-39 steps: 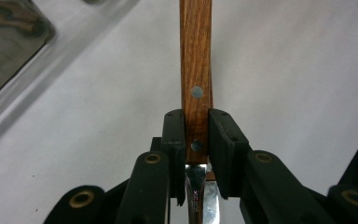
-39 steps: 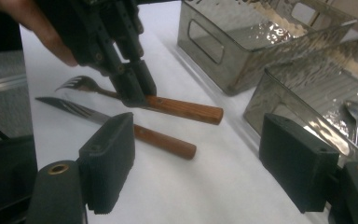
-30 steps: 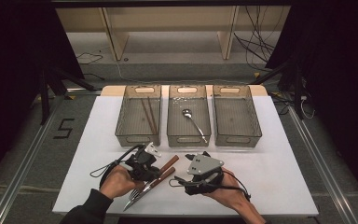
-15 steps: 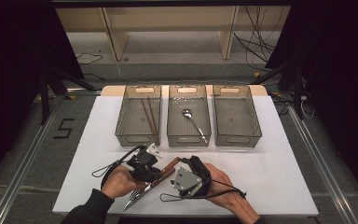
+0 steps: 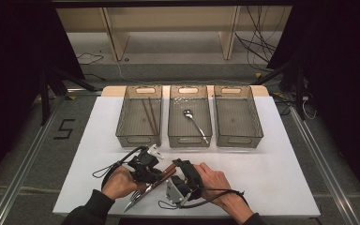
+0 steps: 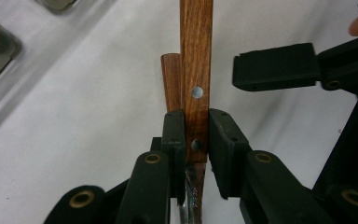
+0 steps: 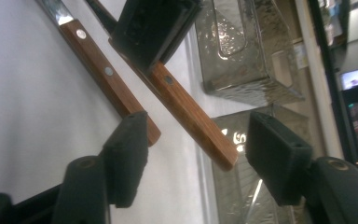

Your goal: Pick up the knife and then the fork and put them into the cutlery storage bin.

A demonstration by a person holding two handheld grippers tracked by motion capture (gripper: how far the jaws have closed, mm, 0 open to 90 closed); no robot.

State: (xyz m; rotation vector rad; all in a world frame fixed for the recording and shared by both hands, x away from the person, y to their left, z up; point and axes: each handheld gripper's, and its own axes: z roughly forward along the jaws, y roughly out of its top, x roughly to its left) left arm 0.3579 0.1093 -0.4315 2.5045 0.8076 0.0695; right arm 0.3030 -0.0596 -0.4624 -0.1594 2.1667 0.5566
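Note:
My left gripper [image 6: 196,135] is shut on a wooden-handled utensil [image 6: 196,93], its metal end [image 5: 138,199] pointing at the table's front edge. Beside it a second wooden-handled utensil [image 7: 107,77] lies on the white table. My right gripper [image 7: 200,154] has its jaws on either side of the held handle's free end [image 7: 196,121]. They have just been closing, and the pads stand clear of the wood. In the high view the left gripper [image 5: 157,177] and right gripper [image 5: 180,169] meet near the front middle.
Three clear bins stand in a row behind the grippers: the left bin [image 5: 124,133] has chopsticks [image 5: 149,115], the middle bin [image 5: 173,138] a spoon [image 5: 194,122], and the right bin [image 5: 258,133] nothing. Black cables trail off both grippers.
My right hand has moved left and down, rolling over, until its jaws straddle the end of the handle held by the left gripper. Its jaws have narrowed. The left hand stayed put.

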